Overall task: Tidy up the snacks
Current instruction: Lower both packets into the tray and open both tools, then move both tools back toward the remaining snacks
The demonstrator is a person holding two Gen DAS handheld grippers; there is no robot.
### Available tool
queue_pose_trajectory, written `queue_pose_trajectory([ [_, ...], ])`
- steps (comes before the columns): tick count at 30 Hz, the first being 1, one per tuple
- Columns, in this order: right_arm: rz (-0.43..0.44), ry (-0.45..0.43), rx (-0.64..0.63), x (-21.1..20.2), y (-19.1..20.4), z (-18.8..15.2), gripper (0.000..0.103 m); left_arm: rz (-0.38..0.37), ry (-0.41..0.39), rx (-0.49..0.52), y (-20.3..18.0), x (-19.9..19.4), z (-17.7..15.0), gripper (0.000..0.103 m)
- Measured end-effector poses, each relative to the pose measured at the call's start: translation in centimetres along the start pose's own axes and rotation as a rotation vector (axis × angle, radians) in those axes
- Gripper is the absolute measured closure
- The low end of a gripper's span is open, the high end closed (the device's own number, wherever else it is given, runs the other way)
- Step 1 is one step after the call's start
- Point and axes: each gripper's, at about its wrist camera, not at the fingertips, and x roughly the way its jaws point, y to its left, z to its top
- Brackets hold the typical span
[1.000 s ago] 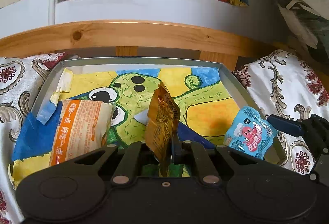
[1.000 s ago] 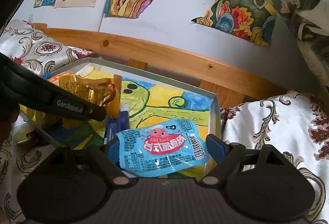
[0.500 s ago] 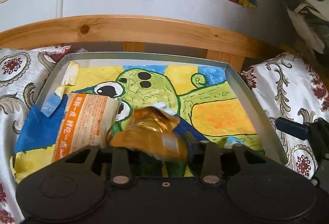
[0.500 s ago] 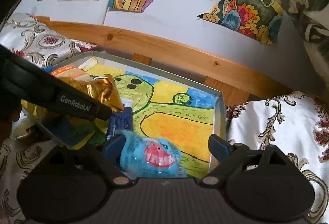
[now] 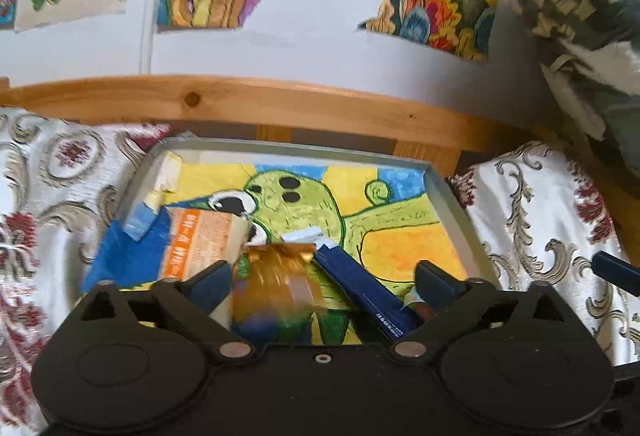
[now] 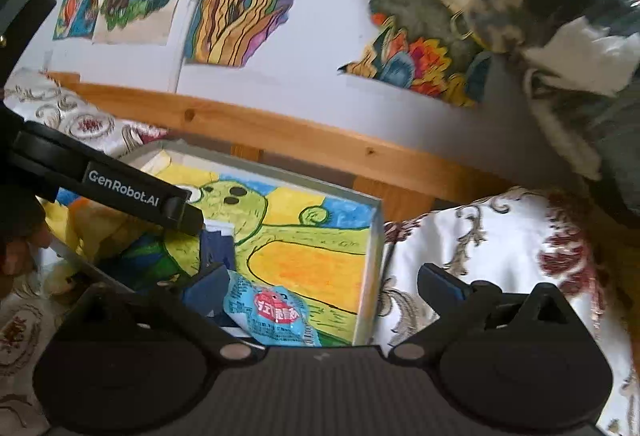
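Inside the tray (image 5: 448, 196) lie orange (image 5: 200, 240), gold (image 5: 280, 276), navy (image 5: 360, 284) and blue (image 6: 272, 312) packets; both tongs (image 5: 324, 280) (image 6: 320, 284) gape apart.

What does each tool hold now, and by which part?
Nothing. The left tool stands open over the gold packet; the right tool stands open beside the blue packet.

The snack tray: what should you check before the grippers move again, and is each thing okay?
1. Left gripper jaws wide apart, holding nothing: ok.
2. Right gripper jaws wide apart, holding nothing: ok.
3. Gold snack packet inside the tray: ok, though it is blurred, so whether it has settled: cannot tell.
4. Blue snack packet inside the tray: ok; it is by the near right edge.
5. Orange snack packet lying flat in the tray's left part: ok.
6. Dark blue stick packet clear of the other packets: not ok; the gold one appears to overlap its far end.
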Motion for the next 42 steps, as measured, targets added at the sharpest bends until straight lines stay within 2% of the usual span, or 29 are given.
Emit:
queue_pose_trajectory([
  [13, -0.033, -0.070, 0.054, -9.1, 0.1, 0.9, 0.000, 0.031, -0.052, 0.002, 0.3, -8.8, -1.6, 0.001],
  [20, -0.020, -0.073, 0.066, -13.2, 1.1, 0.3, 0.000, 0.035, -0.040, 0.006, 0.7, -12.4, -3.8, 0.001],
  [27, -0.013, -0.065, 0.064, -16.2, 2.0, -0.5, 0.000, 0.035, -0.010, 0.017, 0.8, -14.6, -6.4, 0.001],
  [42, 0.018, 0.025, 0.058, -20.4, 3.9, -4.2, 0.000, 0.029, 0.080, 0.044, 1.3, -17.5, -11.8, 0.001],
])
